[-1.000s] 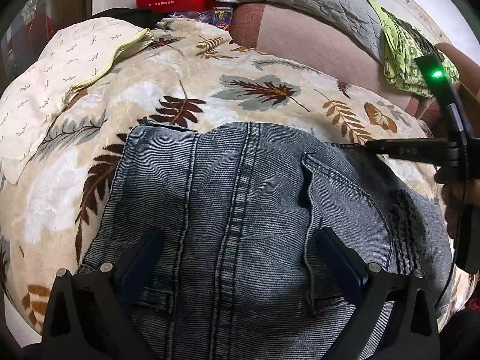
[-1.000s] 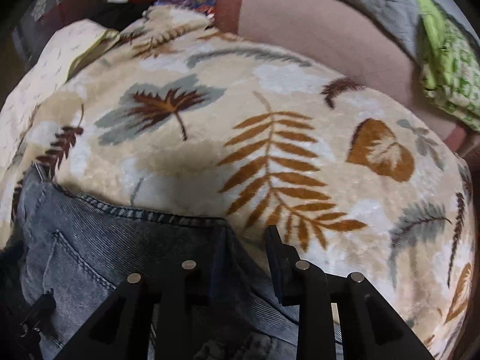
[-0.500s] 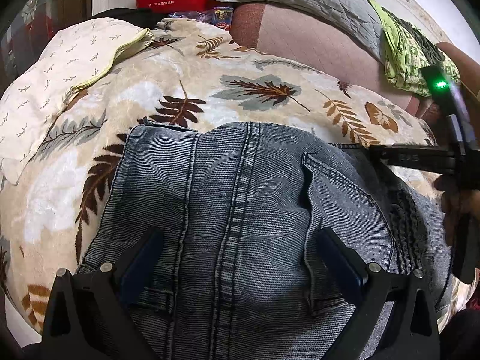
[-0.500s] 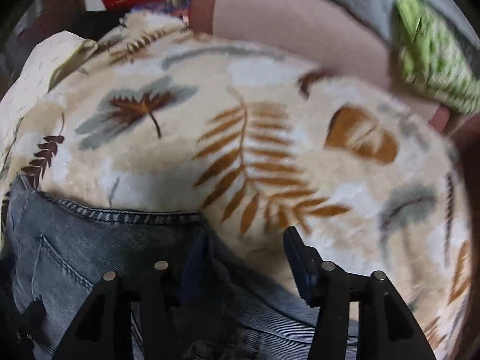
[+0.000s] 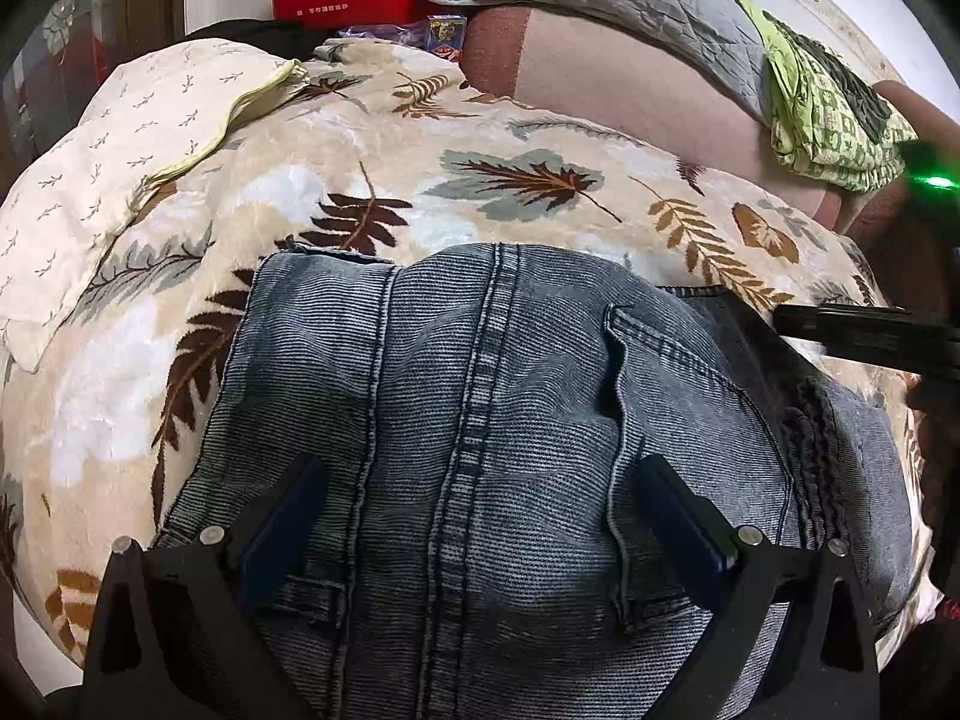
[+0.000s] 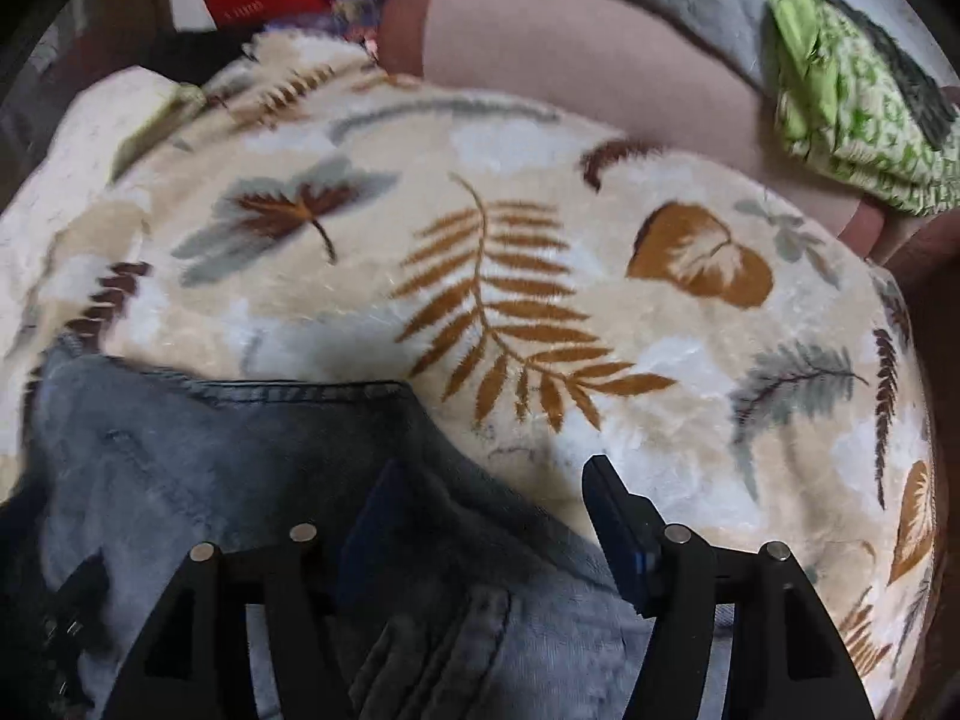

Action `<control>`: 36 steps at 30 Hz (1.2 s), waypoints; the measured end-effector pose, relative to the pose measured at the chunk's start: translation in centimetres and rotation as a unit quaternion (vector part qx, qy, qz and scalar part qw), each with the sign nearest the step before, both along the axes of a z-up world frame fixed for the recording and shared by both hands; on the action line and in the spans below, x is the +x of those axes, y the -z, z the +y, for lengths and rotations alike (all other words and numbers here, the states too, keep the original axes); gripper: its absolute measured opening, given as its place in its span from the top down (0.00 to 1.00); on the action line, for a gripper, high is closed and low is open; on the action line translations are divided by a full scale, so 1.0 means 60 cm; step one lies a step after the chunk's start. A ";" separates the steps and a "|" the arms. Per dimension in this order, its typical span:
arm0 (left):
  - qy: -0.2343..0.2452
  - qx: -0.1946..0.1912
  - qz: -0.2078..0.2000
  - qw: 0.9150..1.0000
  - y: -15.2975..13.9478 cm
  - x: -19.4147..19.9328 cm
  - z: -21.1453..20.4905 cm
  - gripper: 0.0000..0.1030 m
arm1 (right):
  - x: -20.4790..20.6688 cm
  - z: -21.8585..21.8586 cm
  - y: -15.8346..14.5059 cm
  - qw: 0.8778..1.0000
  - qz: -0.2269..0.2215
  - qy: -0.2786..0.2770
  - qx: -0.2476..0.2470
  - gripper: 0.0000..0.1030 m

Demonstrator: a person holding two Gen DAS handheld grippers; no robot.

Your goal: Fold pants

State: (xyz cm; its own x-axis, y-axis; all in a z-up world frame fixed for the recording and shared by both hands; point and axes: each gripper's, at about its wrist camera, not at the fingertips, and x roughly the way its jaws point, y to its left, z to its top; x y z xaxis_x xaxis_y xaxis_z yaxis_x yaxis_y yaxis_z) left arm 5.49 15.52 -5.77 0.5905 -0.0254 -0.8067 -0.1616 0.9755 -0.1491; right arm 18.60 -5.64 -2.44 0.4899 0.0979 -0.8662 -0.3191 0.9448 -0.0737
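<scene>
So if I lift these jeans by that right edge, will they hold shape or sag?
The jeans would probably sag: they lie draped with soft creases. The thick seams suggest weighty denim, so one corner may drag the rest. The plush blanket likely grips rather than slides. The right gripper has just been opening, denim loose between.

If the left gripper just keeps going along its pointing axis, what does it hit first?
Most likely the jeans: the left gripper stands open over the denim, angled down at the centre seam. The leaf-print blanket lies beyond. Depth to the cloth is unclear.
</scene>
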 end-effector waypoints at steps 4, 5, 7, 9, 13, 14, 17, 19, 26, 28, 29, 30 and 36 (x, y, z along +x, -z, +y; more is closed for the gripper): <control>0.000 0.004 -0.001 1.000 0.000 -0.001 -0.002 0.01 | -0.055 -0.047 -0.022 0.999 -0.009 0.019 0.049 0.34; 0.000 0.006 -0.001 1.000 0.000 -0.001 -0.002 0.01 | -0.069 -0.053 -0.023 0.998 -0.008 0.020 0.054 0.34; -0.001 0.013 -0.002 1.000 0.001 -0.002 -0.005 0.01 | -0.101 -0.071 -0.027 0.998 -0.009 0.020 0.066 0.34; -0.001 0.021 -0.002 1.000 0.002 -0.002 -0.009 0.01 | -0.137 -0.088 -0.028 0.997 -0.014 0.024 0.076 0.34; -0.003 0.039 -0.005 0.999 0.006 -0.003 -0.017 0.01 | -0.204 -0.117 0.000 0.995 0.003 0.029 0.099 0.34; -0.003 0.045 -0.006 0.999 0.006 -0.004 -0.019 0.01 | -0.213 -0.118 0.009 0.995 0.004 0.026 0.094 0.34; -0.006 0.057 -0.012 0.998 0.008 -0.005 -0.024 0.01 | -0.229 -0.109 0.064 0.998 0.024 0.020 0.048 0.22; -0.006 0.058 -0.011 0.998 0.007 -0.006 -0.025 0.01 | -0.237 -0.116 0.057 0.998 -0.002 0.027 0.056 0.18; -0.021 0.064 -0.001 0.998 -0.015 -0.030 -0.031 0.01 | -0.298 -0.119 0.025 0.993 -0.063 0.004 0.099 0.17; -0.015 0.076 0.003 0.997 -0.021 -0.037 -0.043 0.01 | -0.299 -0.093 0.062 0.997 -0.031 -0.033 0.069 0.15; -0.009 0.081 0.005 0.997 -0.026 -0.042 -0.051 0.01 | -0.299 -0.092 0.072 0.996 -0.028 -0.036 0.075 0.15; -0.006 0.085 0.005 0.996 -0.030 -0.045 -0.055 0.01 | -0.301 -0.096 0.072 0.996 -0.034 -0.029 0.082 0.14; -0.020 0.069 -0.020 0.997 -0.061 -0.079 -0.048 0.01 | -0.320 -0.124 0.017 0.988 -0.080 -0.010 0.129 0.14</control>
